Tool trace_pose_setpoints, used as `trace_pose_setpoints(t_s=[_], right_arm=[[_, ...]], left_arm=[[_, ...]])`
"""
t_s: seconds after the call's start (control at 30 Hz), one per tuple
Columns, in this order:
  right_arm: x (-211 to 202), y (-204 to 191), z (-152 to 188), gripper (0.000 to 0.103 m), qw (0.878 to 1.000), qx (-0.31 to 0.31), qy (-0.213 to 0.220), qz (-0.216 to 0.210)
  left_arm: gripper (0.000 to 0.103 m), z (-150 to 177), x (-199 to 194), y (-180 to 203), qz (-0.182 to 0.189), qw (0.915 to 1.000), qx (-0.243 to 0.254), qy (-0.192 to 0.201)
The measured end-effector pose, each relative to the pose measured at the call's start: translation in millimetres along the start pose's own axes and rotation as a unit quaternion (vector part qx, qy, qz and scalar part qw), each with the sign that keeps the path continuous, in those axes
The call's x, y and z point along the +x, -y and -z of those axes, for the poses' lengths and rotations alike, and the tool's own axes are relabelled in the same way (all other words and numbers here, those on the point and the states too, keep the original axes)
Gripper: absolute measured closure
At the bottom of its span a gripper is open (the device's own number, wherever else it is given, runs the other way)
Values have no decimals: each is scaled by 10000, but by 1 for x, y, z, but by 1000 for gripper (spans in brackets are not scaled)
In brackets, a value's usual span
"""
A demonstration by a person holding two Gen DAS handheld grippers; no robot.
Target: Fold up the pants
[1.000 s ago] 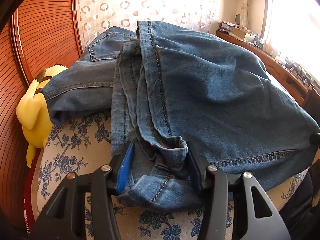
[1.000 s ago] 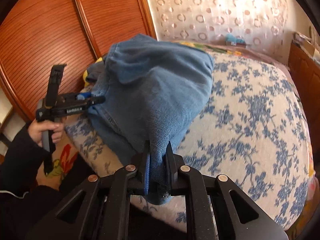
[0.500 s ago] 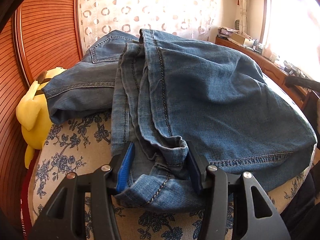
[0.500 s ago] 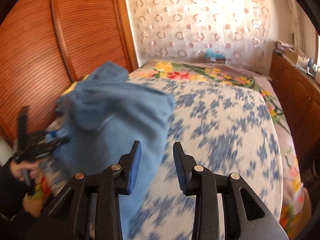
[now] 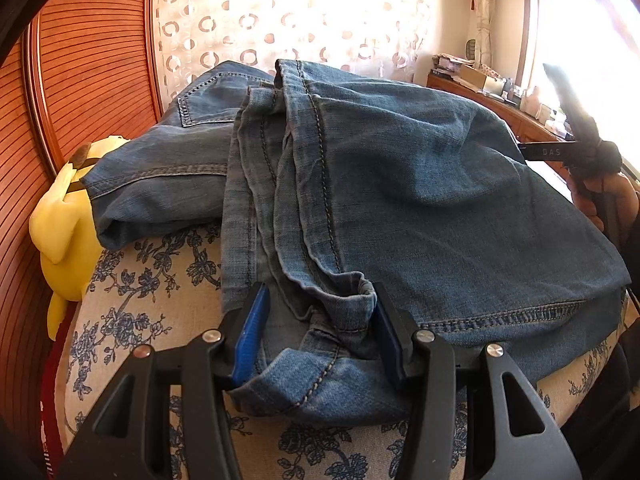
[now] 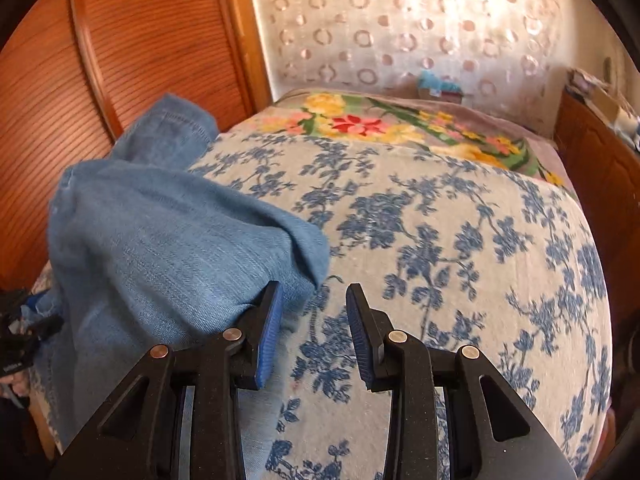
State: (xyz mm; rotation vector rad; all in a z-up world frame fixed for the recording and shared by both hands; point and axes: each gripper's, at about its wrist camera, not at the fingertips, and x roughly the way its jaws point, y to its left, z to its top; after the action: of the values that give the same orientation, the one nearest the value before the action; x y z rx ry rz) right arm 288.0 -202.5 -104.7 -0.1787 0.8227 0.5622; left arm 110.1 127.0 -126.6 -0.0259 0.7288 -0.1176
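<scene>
Your pants (image 5: 400, 184) lie folded on the bed (image 6: 460, 240), near its left edge; the plush toy (image 5: 64, 232) sits to their left, against the wardrobe (image 5: 80, 60).

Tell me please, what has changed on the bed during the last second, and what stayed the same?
The right gripper let go of the jeans: its jaws have just been opening and nothing is between them now. It moved sideways off the denim, over the flowered bedspread. The released fold dropped onto the pile. The left gripper stayed in place, shut on the bunched hems.
</scene>
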Motion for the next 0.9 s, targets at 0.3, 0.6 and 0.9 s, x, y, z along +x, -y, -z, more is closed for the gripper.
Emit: trace_pose_setpoints(t_s=[0.3,0.6,0.9], right_arm=[[22,21,-17,86,9994,267,-198,61],[-8,19,-40,103,9961,256,843,40],[-5,27,-40,76,9967,550,517,284]], left_arm=[[52,1,0,0,5,10000,31,9],[52,3,0,0,17,10000,64,47],[52,1,0,1,16,10000,51,27]])
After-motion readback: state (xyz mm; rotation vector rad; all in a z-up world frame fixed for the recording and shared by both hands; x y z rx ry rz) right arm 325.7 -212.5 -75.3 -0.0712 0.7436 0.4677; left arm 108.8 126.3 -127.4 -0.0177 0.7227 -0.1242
